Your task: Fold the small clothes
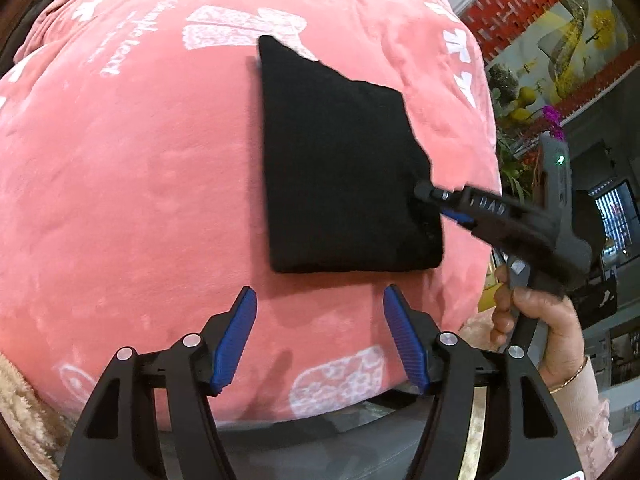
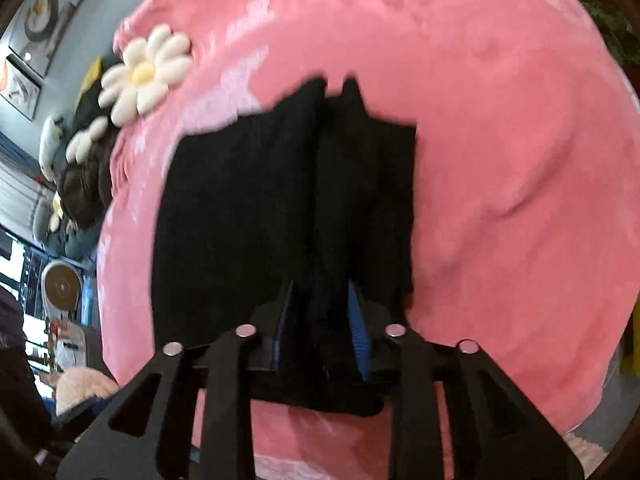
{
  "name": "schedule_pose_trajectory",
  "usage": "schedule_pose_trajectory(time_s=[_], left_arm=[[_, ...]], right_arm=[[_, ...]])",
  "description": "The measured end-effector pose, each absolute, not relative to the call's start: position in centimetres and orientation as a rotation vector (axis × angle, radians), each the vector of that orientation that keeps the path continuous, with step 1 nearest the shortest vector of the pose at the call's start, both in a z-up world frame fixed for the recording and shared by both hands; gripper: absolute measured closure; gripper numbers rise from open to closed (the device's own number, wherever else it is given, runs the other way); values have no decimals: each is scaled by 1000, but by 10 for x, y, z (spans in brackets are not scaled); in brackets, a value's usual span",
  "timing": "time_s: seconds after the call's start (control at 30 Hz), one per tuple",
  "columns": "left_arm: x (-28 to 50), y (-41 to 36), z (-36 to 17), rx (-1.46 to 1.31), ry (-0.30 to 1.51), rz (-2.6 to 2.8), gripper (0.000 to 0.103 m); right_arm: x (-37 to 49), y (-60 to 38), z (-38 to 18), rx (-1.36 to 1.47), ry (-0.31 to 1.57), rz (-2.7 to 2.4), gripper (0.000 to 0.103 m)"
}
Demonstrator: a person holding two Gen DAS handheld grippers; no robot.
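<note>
A small black garment (image 1: 340, 168) lies folded on a pink plush blanket (image 1: 140, 184). My left gripper (image 1: 320, 312) is open and empty, hovering just in front of the garment's near edge. My right gripper (image 1: 430, 200) comes in from the right and is shut on the garment's right edge. In the right wrist view the black garment (image 2: 248, 216) fills the middle, and a fold of it is pinched between my right gripper's (image 2: 320, 312) blue pads (image 2: 356, 320). The view is motion-blurred.
The pink blanket (image 2: 500, 160) covers a rounded cushion-like surface with white prints. Cream flower-shaped pillows (image 2: 144, 72) lie at the far side. A fuzzy beige fabric (image 1: 20, 400) is at the near left. A wall with plants and decor (image 1: 560, 60) is to the right.
</note>
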State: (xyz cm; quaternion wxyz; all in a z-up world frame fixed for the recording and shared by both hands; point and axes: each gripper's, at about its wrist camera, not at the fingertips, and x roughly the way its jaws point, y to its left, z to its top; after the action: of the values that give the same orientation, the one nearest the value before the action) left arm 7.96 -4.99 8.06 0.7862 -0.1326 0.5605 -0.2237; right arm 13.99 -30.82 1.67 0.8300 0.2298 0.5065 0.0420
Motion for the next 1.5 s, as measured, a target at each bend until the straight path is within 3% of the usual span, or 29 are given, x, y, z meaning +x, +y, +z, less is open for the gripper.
schedule_pose_trajectory(time_s=[0.1,0.2,0.3,0.33,0.37,0.4,0.47,0.57,0.67,0.73,0.8,0.83,0.93,0.97,1.0,1.03,1.07,1.1,1.2,1.3,1.33,1.5], left_arm=[[83,-58,79,-261,1215,-489,39],[86,-63,80,-262,1222,-487,39],[87,-62,82,-267,1215,-489,39],[87,-62,82,-264,1216,-490,39],[87,-63,82,-259,1218,-488,39],[88,-63,81,-255,1218,-488,39],[91,-63,82,-246,1214,-486,39],[96,-62,80,-245,1209,-487,39],[103,-65,74,-258,1225,-484,39],[105,-68,76,-271,1220,-495,39],[105,-71,76,-275,1207,-511,38],[105,-73,75,-274,1209,-515,38],[104,-79,71,-276,1226,-516,38],[103,-81,71,-277,1232,-516,38],[102,-82,73,-278,1232,-519,38],[100,-82,75,-277,1227,-523,38],[99,-82,77,-270,1221,-526,38],[99,-82,78,-255,1216,-529,38],[100,-81,80,-232,1205,-522,38],[103,-82,74,-249,1212,-517,37],[104,-83,72,-255,1219,-512,37],[113,-78,71,-326,1208,-500,37]], right_arm=[[164,-321,25,550,1051,122,65],[188,-320,26,509,1055,127,46],[210,-321,18,459,1073,100,45],[216,-321,15,454,1081,103,47],[222,-319,12,454,1089,139,59],[224,-316,17,451,1089,175,84],[219,-313,51,398,981,191,95],[217,-326,68,379,914,118,94],[224,-346,27,381,1099,4,89],[205,-358,34,528,1032,60,87],[203,-351,41,537,1018,94,62],[206,-345,43,522,1020,111,44],[227,-324,37,440,1047,125,42],[235,-317,33,425,1057,135,45],[240,-314,28,418,1067,160,55],[245,-308,24,404,1087,193,84],[250,-302,27,359,1097,188,93],[247,-301,41,317,1045,176,96],[232,-308,63,234,948,138,98],[238,-326,12,282,1145,112,96],[229,-335,16,345,1102,113,91],[173,-361,41,535,995,75,86]])
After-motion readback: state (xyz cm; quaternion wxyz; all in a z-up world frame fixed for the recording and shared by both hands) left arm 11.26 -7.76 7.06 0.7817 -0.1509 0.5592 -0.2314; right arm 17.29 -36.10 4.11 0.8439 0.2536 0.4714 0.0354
